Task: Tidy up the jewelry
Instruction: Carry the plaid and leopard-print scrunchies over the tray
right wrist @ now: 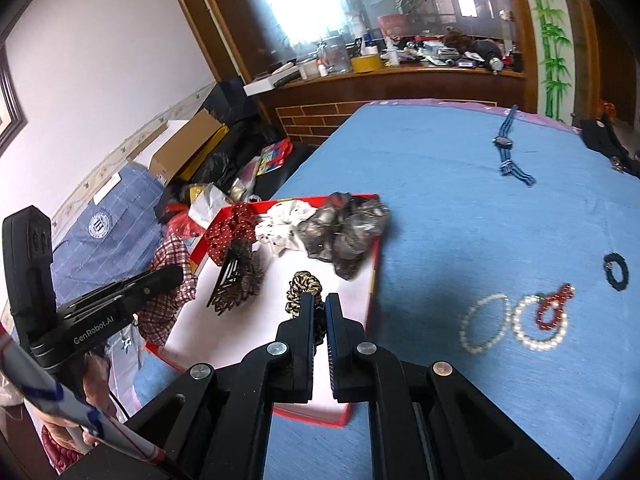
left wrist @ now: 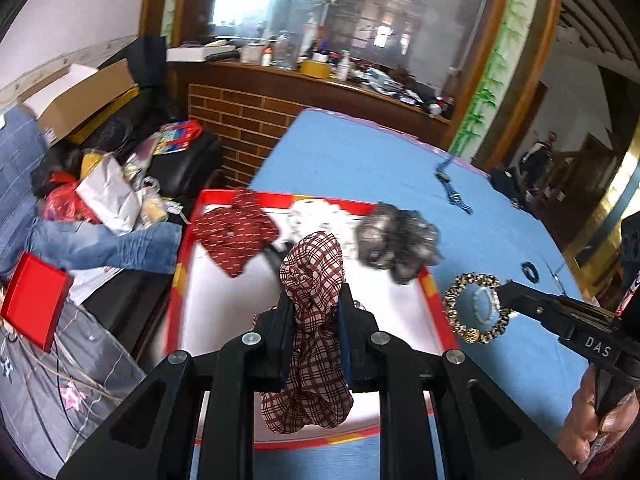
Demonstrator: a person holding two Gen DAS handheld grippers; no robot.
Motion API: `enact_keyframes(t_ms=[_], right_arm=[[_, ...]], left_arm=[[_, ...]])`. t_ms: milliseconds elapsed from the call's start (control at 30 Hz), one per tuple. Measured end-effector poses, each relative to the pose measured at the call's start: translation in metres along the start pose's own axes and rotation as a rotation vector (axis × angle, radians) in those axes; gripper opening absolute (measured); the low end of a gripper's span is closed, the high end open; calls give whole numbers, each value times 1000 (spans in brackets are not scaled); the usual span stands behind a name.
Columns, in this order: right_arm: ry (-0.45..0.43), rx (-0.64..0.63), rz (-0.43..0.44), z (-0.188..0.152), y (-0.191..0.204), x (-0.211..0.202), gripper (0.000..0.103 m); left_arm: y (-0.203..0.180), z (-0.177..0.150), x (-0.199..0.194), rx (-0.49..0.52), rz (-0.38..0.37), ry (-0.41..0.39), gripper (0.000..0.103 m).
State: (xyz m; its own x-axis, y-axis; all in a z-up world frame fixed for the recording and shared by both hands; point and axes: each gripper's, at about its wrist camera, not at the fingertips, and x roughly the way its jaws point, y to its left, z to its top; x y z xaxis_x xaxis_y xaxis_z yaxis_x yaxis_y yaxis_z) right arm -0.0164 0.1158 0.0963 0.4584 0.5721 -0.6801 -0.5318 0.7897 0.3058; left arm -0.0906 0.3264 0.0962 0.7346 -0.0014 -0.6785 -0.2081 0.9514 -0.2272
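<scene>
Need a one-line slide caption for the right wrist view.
Right gripper pinches a leopard-print scrunchie over the red-rimmed tray; bead bracelets wait on the blue cloth.

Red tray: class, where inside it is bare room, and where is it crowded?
The red tray has a bare white floor in its near half. Its far end is crowded: dotted red scrunchie, white scrunchie, grey scrunchie.

Ahead of my grippers a wood-framed mirror [right wrist: 360, 4] tops a brick-faced counter [left wrist: 240, 120]; white wall [right wrist: 100, 60] to their left, clutter below, possibly a sofa.
</scene>
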Motion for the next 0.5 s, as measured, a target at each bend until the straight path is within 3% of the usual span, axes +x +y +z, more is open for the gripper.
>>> enact_keyframes(t_ms=[300,500], right_arm=[[31,-8,9,14,16,36,6],[65,10,24,20,22,66,7]], left_arm=[[45,0,35,-80,57,60,17],[53,3,53,-74,91,89,18]])
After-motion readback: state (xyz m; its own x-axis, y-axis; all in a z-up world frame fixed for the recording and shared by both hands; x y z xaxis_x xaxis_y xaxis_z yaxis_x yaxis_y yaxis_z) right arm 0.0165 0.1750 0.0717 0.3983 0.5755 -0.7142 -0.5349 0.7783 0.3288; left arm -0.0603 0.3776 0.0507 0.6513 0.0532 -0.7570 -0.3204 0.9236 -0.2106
